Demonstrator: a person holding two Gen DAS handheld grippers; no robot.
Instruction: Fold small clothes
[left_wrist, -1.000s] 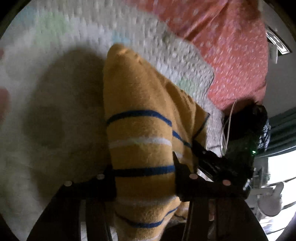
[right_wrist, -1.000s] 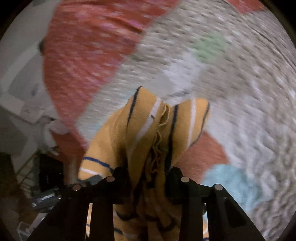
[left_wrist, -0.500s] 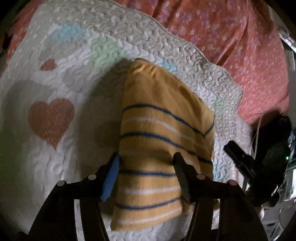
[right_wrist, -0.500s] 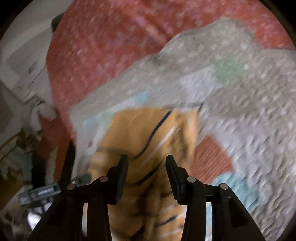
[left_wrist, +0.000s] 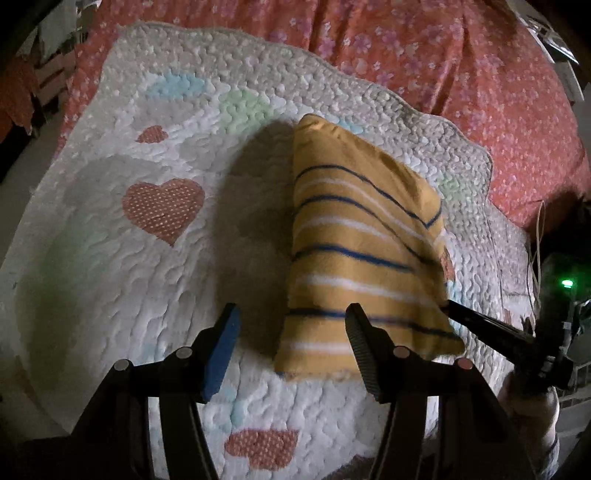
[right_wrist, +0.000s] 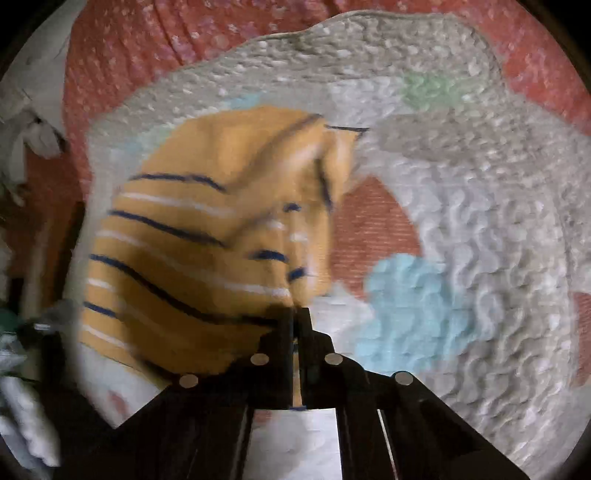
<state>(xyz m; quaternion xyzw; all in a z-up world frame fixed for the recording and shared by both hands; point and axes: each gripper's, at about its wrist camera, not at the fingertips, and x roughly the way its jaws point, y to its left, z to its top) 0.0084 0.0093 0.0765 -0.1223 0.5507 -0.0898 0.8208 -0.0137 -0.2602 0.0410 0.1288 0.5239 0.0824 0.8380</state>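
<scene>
A coral floral bedspread (left_wrist: 461, 55) carries a white quilted mat (left_wrist: 155, 266) with hearts. On the mat lies the folded yellow striped sweater (left_wrist: 354, 240). The left tool (left_wrist: 291, 343) gapes wide, empty. The right tool (right_wrist: 297, 314) pinches the sweater's edge.

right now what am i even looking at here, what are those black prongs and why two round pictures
Each round picture comes from a fisheye camera on a hand-held gripper, looking along its two fingers; a person holds one in each hand. The left gripper is open and holds nothing. The right gripper is shut on the edge of a yellow striped garment, which lies folded on a white quilt with hearts. The quilt lies on a red floral sheet. In the left view the right gripper shows at the garment's right edge.
</scene>
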